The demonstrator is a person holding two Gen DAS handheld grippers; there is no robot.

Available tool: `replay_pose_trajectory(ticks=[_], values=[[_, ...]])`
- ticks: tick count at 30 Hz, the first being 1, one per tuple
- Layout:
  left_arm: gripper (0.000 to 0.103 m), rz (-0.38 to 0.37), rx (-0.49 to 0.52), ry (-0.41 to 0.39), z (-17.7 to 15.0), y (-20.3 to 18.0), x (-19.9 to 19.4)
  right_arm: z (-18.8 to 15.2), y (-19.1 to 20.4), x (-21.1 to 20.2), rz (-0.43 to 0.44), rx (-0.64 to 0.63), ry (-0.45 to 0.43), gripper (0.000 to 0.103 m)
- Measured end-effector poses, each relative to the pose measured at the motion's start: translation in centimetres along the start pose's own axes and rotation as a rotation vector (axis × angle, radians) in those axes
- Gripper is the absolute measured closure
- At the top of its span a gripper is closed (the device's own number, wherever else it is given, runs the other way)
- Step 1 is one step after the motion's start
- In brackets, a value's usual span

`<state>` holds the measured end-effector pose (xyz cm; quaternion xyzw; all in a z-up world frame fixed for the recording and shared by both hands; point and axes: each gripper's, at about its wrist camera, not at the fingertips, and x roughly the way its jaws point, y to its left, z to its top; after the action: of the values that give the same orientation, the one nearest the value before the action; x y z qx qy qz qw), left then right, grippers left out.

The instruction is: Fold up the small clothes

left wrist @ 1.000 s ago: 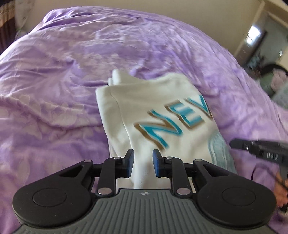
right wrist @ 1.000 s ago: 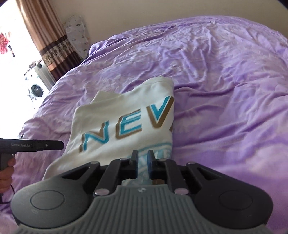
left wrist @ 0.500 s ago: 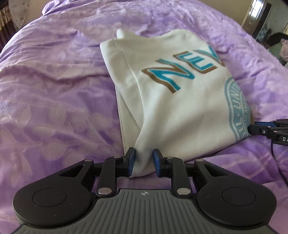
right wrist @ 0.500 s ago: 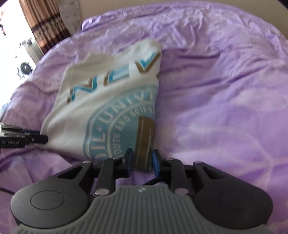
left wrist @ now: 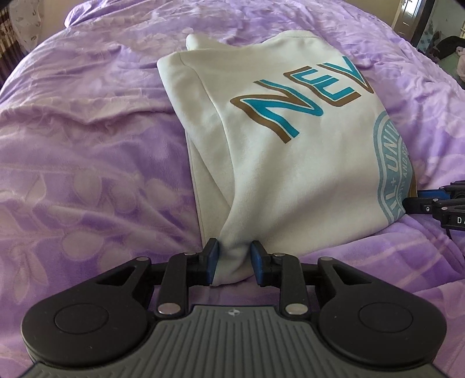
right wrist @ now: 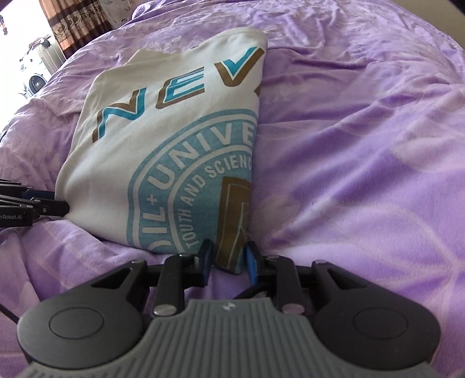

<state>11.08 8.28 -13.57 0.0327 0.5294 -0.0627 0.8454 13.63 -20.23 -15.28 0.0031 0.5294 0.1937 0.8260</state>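
The white T-shirt (left wrist: pixel 290 162) lies folded on the purple bed cover (left wrist: pixel 87 145), with its printed side up. On the cloth there are big letters "NEV" in blue and brown (right wrist: pixel 174 96) and below them a round light-blue emblem (right wrist: pixel 197 180) with white words (the fold cuts it, so only a part can be read). The long folded edges run away from the cameras, and a sleeve is tucked under along the left side in the left wrist view.

The left gripper (left wrist: pixel 232 261) is at the near left corner of the T-shirt. Its blue pads (left wrist: pixel 211 261) have a bunched corner of the cloth between them; the jaws have just been opening, and the cloth still fills the gap and touches both pads. The right gripper (right wrist: pixel 228 261) is at the near right corner, where the brown part of the emblem comes down between its pads (right wrist: pixel 207 258). Its jaws opened a little just before; the left pad touches the cloth, and on the right pad side I cannot tell if there is a contact.

Each gripper also appears at the edge of the other's view, beside the near edge of the T-shirt. Far behind the bed, a brown patterned curtain (right wrist: pixel 78 26) hangs beside a bright window.
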Motion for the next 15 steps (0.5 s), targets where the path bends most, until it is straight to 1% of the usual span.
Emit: replay_pose_trajectory(ticks=[7,8,9,11,13,15], values=[[0.070,0.026,0.008,-0.012,0.1,-0.6,-0.8,0.0,0.1,-0.9,0.017,0.007,-0.014,0.077],[0.070,0.027,0.006,-0.019,0.3,-0.6,-1.3,0.1,0.2,-1.3,0.022,0.007,-0.024,0.071],[0.070,0.030,0.012,-0.028,0.5,-0.7,-1.9,0.2,0.3,-1.9,0.025,0.007,-0.038,0.062],[0.070,0.043,0.026,-0.062,1.1,-1.0,-3.4,0.8,0.7,-3.2,0.022,-0.005,-0.079,0.054],[0.070,0.056,0.046,-0.120,1.9,-1.2,-5.7,1.8,1.3,-5.1,0.022,-0.034,-0.131,0.053],[0.070,0.065,0.047,-0.199,2.6,-1.4,-8.6,2.9,2.0,-7.5,0.015,-0.061,-0.189,0.040]])
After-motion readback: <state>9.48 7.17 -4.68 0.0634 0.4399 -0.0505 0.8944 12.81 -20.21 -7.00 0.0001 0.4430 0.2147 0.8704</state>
